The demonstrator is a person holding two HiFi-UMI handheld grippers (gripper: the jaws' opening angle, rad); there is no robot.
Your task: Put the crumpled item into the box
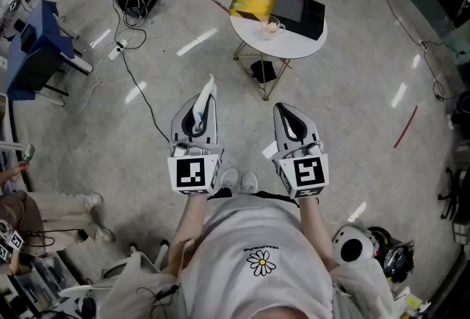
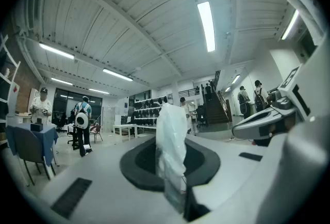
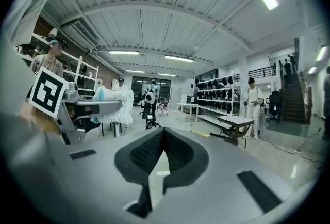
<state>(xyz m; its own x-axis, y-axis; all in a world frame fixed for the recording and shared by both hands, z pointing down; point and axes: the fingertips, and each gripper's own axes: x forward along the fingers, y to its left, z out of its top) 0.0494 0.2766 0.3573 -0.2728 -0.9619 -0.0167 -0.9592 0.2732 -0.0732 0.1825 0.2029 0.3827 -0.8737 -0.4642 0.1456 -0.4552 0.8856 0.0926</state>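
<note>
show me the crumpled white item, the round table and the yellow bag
crumpled white item (image 2: 171,138): left gripper view, its middle
round table (image 1: 288,47): head view, bare top near its front edge
yellow bag (image 1: 252,1): head view, its middle

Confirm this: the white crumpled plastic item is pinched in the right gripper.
No: the white crumpled plastic item is pinched in the left gripper, not the right, as the left gripper view shows. The right gripper is shut with nothing between its jaws.
</note>
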